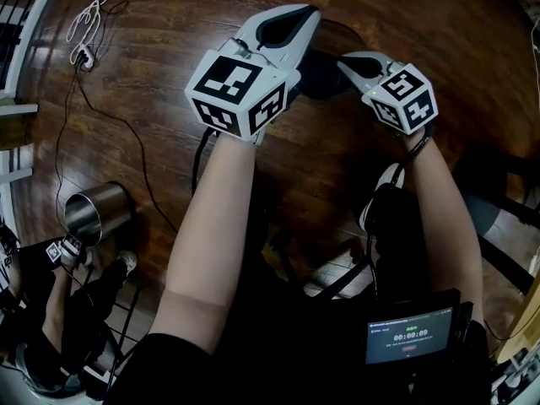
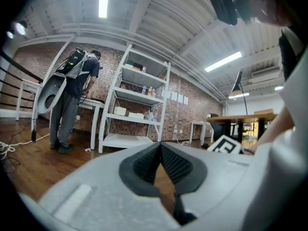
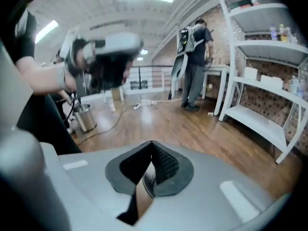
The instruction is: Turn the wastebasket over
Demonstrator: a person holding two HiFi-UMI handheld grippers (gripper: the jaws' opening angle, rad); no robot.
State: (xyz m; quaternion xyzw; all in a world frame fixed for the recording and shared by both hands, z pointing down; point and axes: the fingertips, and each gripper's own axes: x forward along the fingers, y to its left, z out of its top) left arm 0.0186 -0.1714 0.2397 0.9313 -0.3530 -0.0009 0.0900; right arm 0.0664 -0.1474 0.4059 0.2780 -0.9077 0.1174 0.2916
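Both grippers are held raised over the wooden floor (image 1: 169, 40), and neither is loaded. The left gripper (image 1: 309, 12) is pressed together at the tips with nothing between the pads, and the right gripper (image 1: 342, 61) is likewise closed on nothing. A steel wastebasket (image 1: 99, 212) stands upright, mouth up, at the lower left of the head view — well apart from both grippers and just beside another person (image 1: 46, 310). A dark round shape (image 1: 322, 72) lies on the floor beyond the grippers (mostly hidden by them, so it cannot be identified, and it may be the bin that is meant). The step in hand is judged to be an approach. The jaws should be opened before the rim is reached, not at it. The rim should be pinched from above, one pad inside the wall and one outside. The second gripper should be kept against the lower wall as a brake — polished steel is likely to slip and roll. The bin should then be tipped slowly until the mouth meets the floor.
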